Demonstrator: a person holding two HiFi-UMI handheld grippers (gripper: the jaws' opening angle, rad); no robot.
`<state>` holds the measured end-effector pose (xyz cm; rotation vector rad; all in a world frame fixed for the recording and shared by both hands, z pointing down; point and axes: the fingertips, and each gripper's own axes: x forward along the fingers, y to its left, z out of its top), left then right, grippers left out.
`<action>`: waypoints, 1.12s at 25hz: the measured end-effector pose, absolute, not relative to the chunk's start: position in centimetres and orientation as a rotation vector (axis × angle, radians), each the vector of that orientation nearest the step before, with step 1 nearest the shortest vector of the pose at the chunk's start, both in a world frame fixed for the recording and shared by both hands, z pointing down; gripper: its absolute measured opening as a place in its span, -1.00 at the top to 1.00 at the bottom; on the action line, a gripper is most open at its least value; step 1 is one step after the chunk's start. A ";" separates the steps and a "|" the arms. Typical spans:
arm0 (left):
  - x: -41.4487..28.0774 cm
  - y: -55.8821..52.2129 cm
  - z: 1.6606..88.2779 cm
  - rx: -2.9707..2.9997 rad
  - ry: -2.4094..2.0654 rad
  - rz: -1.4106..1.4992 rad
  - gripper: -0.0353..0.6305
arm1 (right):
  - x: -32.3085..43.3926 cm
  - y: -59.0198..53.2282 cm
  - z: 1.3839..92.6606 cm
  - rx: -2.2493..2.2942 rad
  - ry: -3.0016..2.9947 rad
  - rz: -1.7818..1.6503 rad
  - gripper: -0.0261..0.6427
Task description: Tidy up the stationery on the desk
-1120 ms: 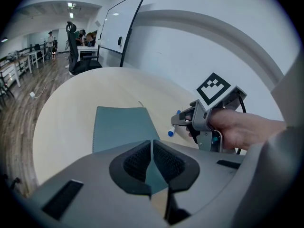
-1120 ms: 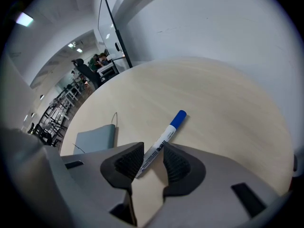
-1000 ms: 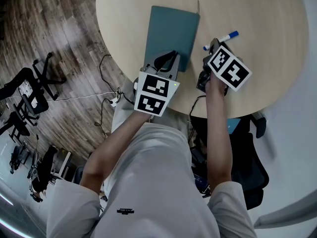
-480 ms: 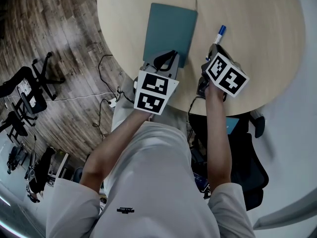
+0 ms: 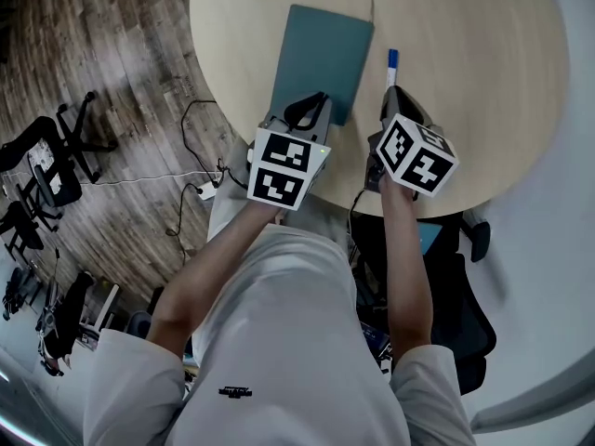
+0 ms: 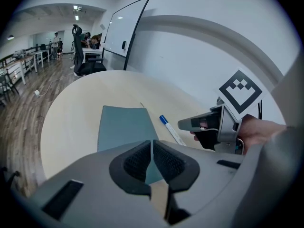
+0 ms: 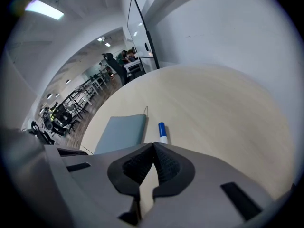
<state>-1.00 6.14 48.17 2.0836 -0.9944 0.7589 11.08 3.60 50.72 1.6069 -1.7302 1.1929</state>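
Note:
A teal notebook (image 5: 321,59) lies flat on the round beige table (image 5: 483,63). Right of it, parallel to its long edge, is a white marker with a blue cap (image 5: 391,63). My left gripper (image 5: 310,111) hovers over the notebook's near end (image 6: 123,127), shut, with its pads (image 6: 142,161) pressed together and nothing between them. My right gripper (image 5: 395,96) is at the marker's near end, also shut and empty. In the right gripper view the marker (image 7: 162,131) shows just beyond the tips (image 7: 154,145), its white body hidden behind the jaws. The left gripper view shows the marker (image 6: 170,128) lying on the table under the right gripper (image 6: 183,124).
The table's near edge runs just under both grippers. A wooden floor (image 5: 102,82) with a cable (image 5: 191,124) and office chairs (image 5: 51,170) lies to the left, and a black chair (image 5: 465,295) stands at the right. A whiteboard (image 6: 124,30) stands beyond the table.
The marker has swung from pointing right to lying parallel with the notebook, pivoting at the right gripper's tip. The right gripper turned with it. The left gripper has hardly moved.

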 end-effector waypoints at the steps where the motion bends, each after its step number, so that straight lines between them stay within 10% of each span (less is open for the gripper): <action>1: -1.1 6.2 48.3 2.079 -0.997 0.758 0.80 | 10.6 3.7 50.9 1.588 -1.738 1.192 0.83; 28: -1.6 6.0 49.3 2.043 -0.999 0.761 0.80 | 11.2 4.2 54.4 1.537 -1.661 1.235 0.66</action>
